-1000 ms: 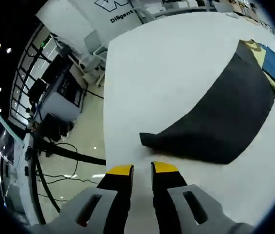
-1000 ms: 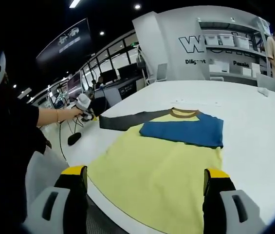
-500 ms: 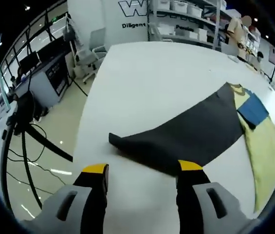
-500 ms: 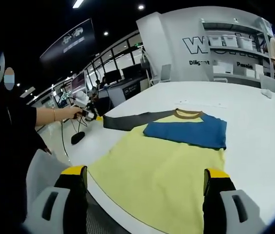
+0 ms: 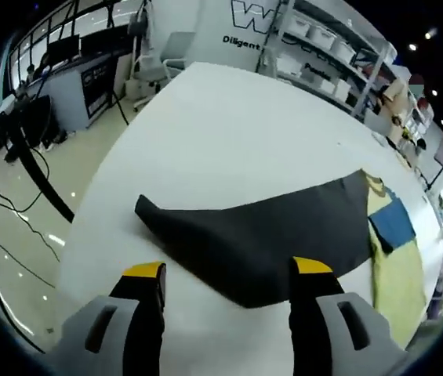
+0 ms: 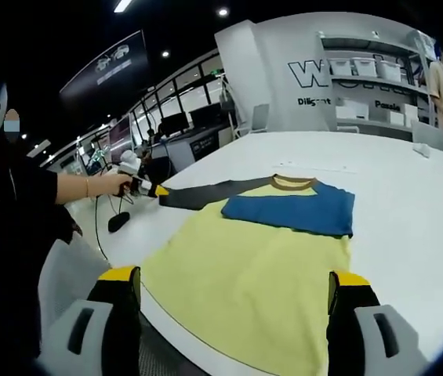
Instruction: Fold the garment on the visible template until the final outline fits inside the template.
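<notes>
Both grippers gaped empty; the left gripper (image 5: 227, 270) had neared the dark sleeve (image 5: 260, 235) and spread, ready to fold it onto the shirt (image 6: 256, 266) on the table (image 6: 409, 204)

shirt (image 6: 256, 262): yellow body, lying flat on the white table, hem toward the right gripper view's camera
collar (image 6: 295, 183): brown, lying at the far end
blue sleeve (image 6: 292, 211): lying folded across the chest
dark sleeve (image 5: 260, 239): stretching out flat from the shoulder, its cuff end curling up slightly
</notes>
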